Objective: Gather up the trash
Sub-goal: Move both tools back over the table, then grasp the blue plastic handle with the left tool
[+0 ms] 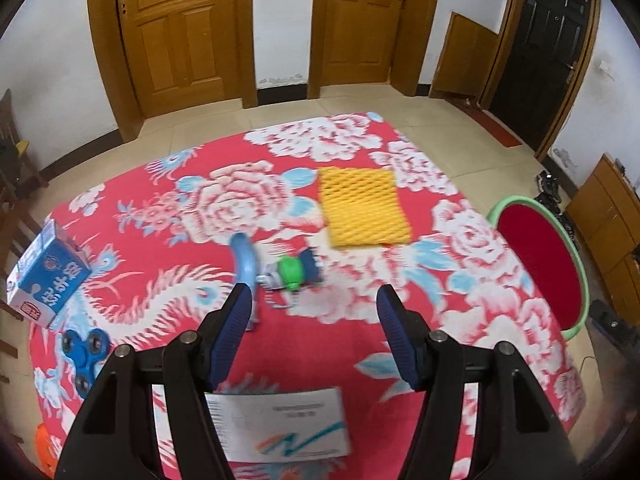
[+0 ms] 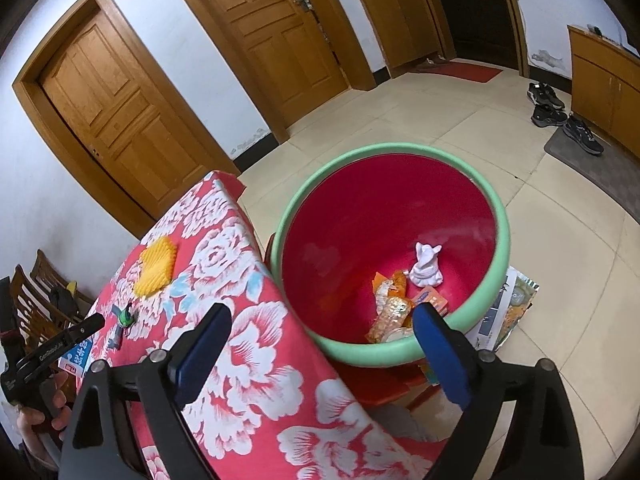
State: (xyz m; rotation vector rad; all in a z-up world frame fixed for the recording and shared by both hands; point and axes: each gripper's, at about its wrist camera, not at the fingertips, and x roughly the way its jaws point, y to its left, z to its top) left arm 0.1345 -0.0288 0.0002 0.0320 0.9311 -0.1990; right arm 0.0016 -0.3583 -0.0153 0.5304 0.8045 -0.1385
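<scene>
Item: table clearance, mid-task.

Right gripper point(image 2: 320, 328): jaws spread wide, nothing between them, poised over the basin point(image 2: 492, 300) (green rim, glossy red inside), which sits on a stool just beside the table. Contents: a crumpled white tissue point(image 2: 427, 266) and crinkled foil wrappers point(image 2: 390, 308).

Left gripper point(image 1: 314, 304): jaws parted, empty, aimed down at the floral tablecloth point(image 1: 480, 240).

Remaining on the cloth: a yellow foam net sleeve point(image 1: 364, 208) (soft, mesh-textured, flat); a blue-and-green plastic toy point(image 1: 296, 270), blurred; a boxy blue milk carton point(image 1: 48, 276); a blue fidget spinner point(image 1: 84, 354); a flat printed paper slip point(image 1: 280, 424) nearest the jaws.

Handling note: the slip lies flush, so pinching it at an edge seems wiser than from above. The net sleeve should compress easily. Judging trash from keepsakes (toy, spinner) deserves care.
</scene>
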